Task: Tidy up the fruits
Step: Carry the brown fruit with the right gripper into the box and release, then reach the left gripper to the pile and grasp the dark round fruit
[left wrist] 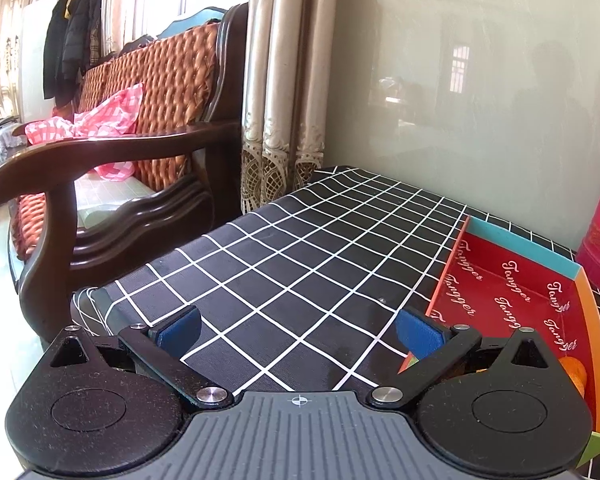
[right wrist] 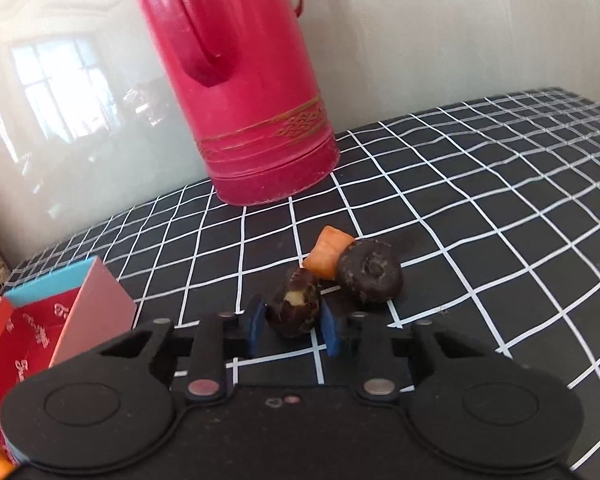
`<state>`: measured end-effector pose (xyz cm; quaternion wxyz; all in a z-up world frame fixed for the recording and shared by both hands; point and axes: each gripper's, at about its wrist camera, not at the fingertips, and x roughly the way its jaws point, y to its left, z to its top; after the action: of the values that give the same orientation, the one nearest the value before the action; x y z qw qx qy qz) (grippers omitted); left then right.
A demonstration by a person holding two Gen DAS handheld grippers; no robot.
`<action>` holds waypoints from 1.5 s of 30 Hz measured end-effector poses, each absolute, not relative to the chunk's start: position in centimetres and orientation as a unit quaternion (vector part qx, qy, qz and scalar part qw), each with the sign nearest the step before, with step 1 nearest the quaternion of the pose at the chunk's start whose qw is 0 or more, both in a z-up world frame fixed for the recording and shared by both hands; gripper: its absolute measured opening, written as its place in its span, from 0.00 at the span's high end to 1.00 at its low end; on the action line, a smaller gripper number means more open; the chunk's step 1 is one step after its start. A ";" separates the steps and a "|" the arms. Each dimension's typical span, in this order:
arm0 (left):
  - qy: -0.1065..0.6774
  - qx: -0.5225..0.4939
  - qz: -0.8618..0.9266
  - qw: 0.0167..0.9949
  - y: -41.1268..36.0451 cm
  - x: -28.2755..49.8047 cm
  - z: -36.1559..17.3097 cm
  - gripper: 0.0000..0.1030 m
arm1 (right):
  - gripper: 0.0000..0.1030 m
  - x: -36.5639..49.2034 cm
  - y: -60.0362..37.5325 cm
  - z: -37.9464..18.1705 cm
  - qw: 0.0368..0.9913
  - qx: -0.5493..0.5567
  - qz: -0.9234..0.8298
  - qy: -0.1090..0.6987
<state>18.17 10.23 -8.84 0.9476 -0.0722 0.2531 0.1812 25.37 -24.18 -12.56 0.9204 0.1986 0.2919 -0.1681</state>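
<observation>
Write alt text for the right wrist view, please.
The right gripper has its jaws shut on a dark brown fruit on a black checked tablecloth. Behind lie an orange piece and another dark fruit, with a red flask beyond.

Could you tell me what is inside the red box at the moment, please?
The red box shows a mostly bare printed floor and an orange piece at its near corner. The left tongs cover the rest of that corner.
</observation>
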 end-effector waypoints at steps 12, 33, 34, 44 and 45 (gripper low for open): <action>0.276 -0.109 0.203 0.933 12.0 18.5 -9.5 0.00 | 0.79 21.7 -16.7 -9.0 0.969 0.077 -0.034 0.230; 0.289 -0.130 0.238 0.918 14.3 18.0 -10.4 0.00 | 0.54 18.3 -8.4 -7.2 0.978 -0.056 0.086 0.181; 0.288 -0.130 0.237 0.918 14.2 18.0 -10.3 0.00 | 0.50 18.0 -8.9 -6.9 0.981 -0.056 0.073 0.168; 0.283 -0.116 0.222 0.926 12.0 18.2 -10.1 0.00 | 0.08 15.6 -14.9 -5.1 0.982 -0.076 -0.149 0.084; 0.281 -0.111 0.219 0.928 11.6 18.1 -10.0 0.00 | 0.06 15.5 -15.5 -5.2 0.978 -0.081 -0.175 0.082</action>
<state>18.14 11.61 -9.97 0.9280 -0.1107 0.2805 0.2188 15.49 -15.49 -5.17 0.9779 -0.0809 0.0819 -0.1748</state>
